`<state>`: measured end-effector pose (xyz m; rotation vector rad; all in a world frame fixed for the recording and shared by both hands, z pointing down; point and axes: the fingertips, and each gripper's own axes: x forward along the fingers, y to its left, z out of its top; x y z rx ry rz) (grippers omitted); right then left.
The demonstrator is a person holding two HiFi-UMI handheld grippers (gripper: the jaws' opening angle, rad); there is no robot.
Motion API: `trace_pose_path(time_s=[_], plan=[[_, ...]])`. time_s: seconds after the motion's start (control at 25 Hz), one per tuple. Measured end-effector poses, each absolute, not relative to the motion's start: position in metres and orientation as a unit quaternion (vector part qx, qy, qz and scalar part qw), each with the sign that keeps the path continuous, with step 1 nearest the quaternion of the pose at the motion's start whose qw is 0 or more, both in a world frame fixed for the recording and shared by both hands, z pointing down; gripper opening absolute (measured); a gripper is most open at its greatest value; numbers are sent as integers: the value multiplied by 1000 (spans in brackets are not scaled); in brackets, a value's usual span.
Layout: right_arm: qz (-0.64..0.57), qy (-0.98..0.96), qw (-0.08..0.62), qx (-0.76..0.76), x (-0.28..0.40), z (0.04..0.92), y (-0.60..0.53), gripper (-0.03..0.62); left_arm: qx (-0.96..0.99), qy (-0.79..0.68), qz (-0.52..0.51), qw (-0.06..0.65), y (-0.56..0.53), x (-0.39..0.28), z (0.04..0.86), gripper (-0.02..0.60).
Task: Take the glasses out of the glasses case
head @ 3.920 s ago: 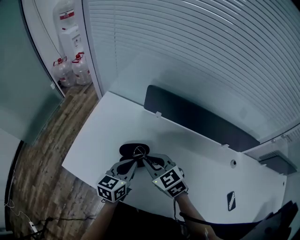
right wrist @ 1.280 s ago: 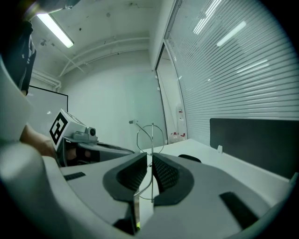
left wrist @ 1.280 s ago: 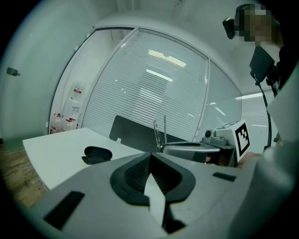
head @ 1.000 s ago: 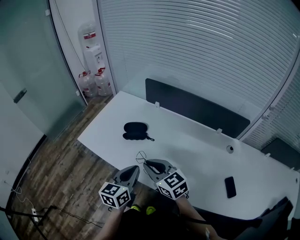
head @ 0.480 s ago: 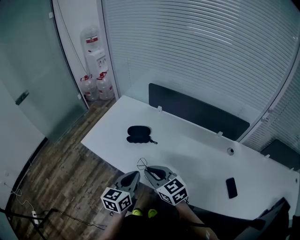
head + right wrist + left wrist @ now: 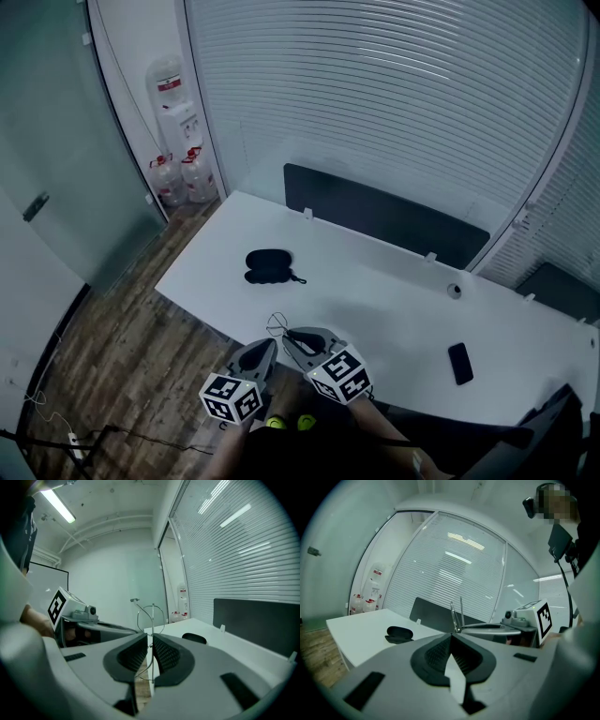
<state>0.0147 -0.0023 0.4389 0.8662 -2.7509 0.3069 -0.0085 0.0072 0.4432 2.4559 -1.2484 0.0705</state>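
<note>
Thin wire-framed glasses [image 6: 277,325] hang in my right gripper [image 6: 288,334], which is shut on the frame. In the right gripper view the wire [image 6: 151,616] runs between the ribbed pads. My left gripper [image 6: 268,343] sits just beside it, shut with nothing in it; its pads [image 6: 440,651] meet at the tip. Both grippers are held off the near edge of the white table [image 6: 375,300], above the floor. The black glasses case [image 6: 269,264] lies on the table's left part, well ahead of the grippers, and shows too as the case [image 6: 399,632] and the case [image 6: 194,638].
A black phone [image 6: 459,363] lies at the table's right. A dark partition panel [image 6: 384,225] stands along the table's far edge before the blinds. A water dispenser [image 6: 178,117] and bottles [image 6: 178,173] stand in the far left corner by a glass wall.
Four seconds ago both grippers were at the case on the table; now they are drawn back past the table's near edge with the glasses. Over the last second they have kept still.
</note>
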Motion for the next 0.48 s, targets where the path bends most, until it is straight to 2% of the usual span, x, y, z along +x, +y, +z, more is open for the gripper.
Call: trace_pose_path(time_s=[0.48], plan=[[104, -943, 120, 293, 17, 440, -5, 44, 875, -444, 26, 189, 5, -4, 443, 9]])
